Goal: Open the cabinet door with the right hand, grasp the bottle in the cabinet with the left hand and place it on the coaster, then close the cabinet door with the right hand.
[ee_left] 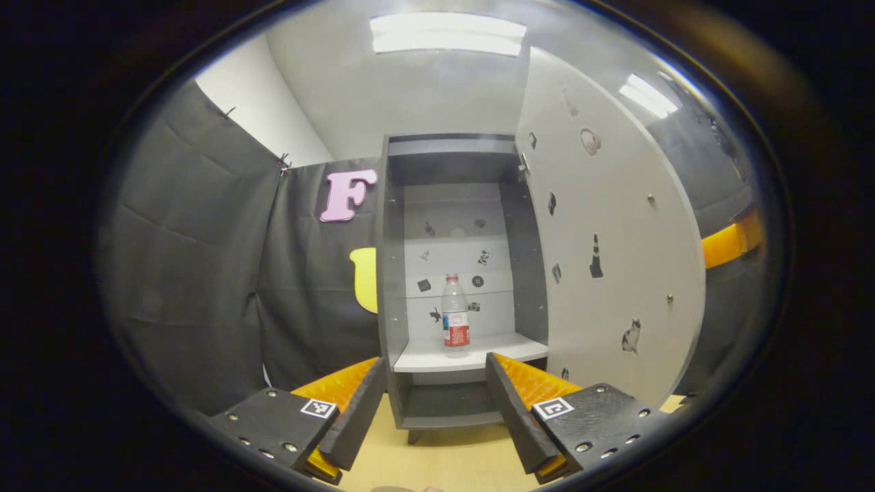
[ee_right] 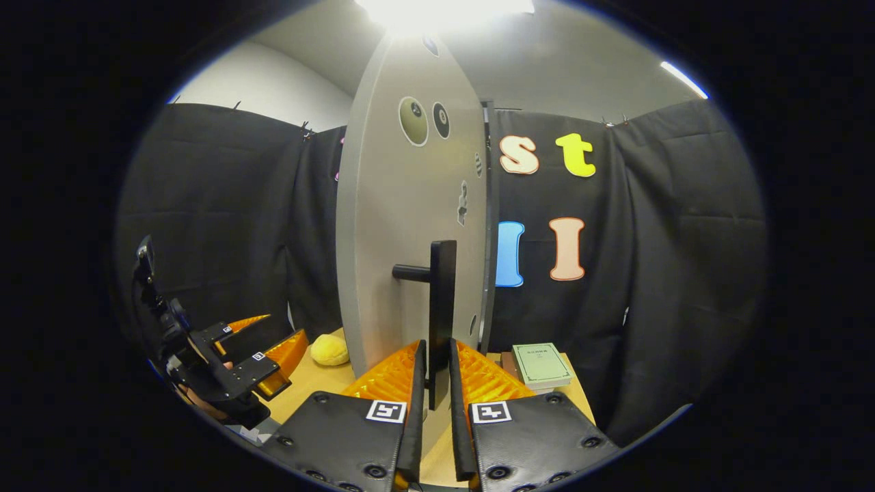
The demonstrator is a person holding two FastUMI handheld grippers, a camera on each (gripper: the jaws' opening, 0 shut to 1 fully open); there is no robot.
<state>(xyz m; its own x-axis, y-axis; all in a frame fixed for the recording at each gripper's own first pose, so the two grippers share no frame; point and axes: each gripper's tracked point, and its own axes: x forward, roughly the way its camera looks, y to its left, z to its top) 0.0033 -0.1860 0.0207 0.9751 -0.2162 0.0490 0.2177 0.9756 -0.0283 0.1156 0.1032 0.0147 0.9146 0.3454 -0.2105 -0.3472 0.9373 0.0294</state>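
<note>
**Door open, bottle not yet grasped**

Cabinet door [ee_left: 615, 232] is swung wide. Right hand-held gripper [ee_right: 437, 383] is clamped on the bar handle [ee_right: 441, 307], both fingers pressing its lower end.

Left hand-held gripper [ee_left: 432, 389] has its fingers spread apart with nothing between them, aimed straight at the cabinet [ee_left: 393, 273], short of the shelf [ee_left: 472, 355]. It also shows at the far left of the right gripper view [ee_right: 263, 352].

Water bottle [ee_left: 455, 316] stands upright on the shelf, near its front edge, clear of the walls. Looks like thin clear plastic with little or no water visible: likely light, easy to tip, and it will dent if squeezed hard. Smooth, so slippery. Best hold is probably mid-body at the label band, approaching level.

Coaster: can't pick it out.
</note>
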